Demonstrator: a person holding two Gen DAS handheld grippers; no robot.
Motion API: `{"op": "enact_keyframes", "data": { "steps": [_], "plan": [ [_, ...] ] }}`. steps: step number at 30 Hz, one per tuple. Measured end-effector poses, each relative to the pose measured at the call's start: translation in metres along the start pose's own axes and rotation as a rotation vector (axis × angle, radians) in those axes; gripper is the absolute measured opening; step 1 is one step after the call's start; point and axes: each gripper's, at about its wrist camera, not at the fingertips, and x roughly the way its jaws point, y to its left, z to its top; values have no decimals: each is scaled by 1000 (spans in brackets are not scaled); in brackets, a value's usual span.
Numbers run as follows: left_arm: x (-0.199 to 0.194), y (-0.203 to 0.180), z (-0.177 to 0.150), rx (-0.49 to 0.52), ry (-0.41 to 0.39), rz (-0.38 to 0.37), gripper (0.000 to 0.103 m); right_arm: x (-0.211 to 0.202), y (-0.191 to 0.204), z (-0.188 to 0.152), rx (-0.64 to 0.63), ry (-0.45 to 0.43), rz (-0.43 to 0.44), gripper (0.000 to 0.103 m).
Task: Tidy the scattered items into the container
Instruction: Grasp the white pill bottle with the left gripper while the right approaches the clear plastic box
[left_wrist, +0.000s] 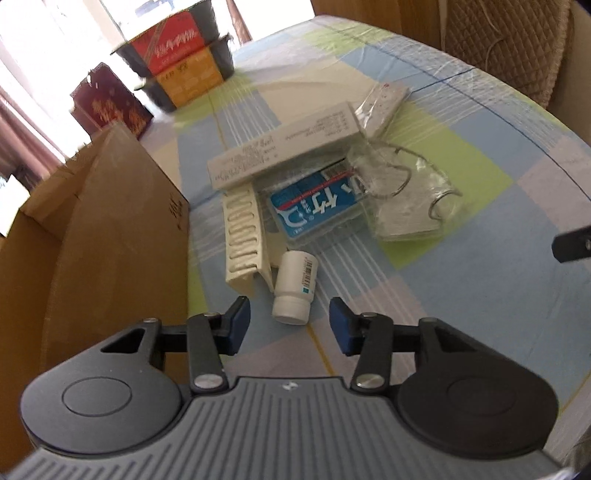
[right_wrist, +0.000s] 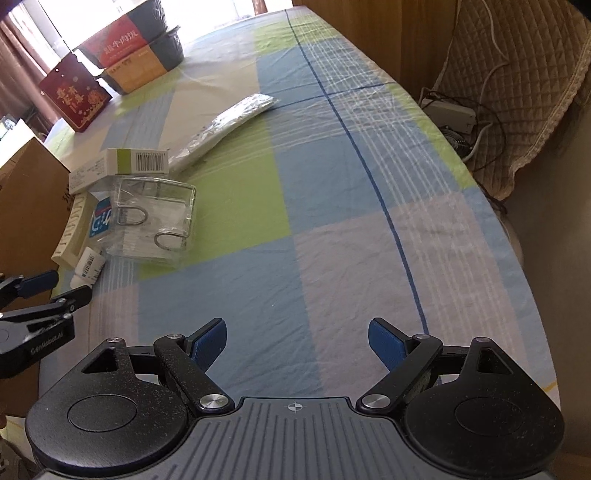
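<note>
White pill bottle lies on the counter beside the cardboard box, just ahead of the wide-open, empty left tool, which likely must advance and close; right tool open, empty.

The left black hand-held gripper and the right black hand-held gripper both hung level, blue-padded jaws spread apart, empty.

Both the left gripper and the right gripper share one build: a ribbed grey body with a small crosshair mark at its front edge, two round black housings at its sides, black linkage arms pinned with silver screws, and blue ridged pads on the fingers.
</note>
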Motion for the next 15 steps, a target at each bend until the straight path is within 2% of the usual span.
{"op": "enact_keyframes", "data": {
  "steps": [5,6,8,15],
  "plan": [
    [12,12,1,-133,21,-81,43,4,0,0,0,9,-7,89],
    [16,14,1,-152,27,-93,40,4,0,0,1,9,-9,89],
    [19,17,-1,-184,29,-114,20,4,0,0,5,8,-12,89],
    [5,14,-19,-217,52,-176,20,5,-1,1,13,3,-11,89]
  ]
}}
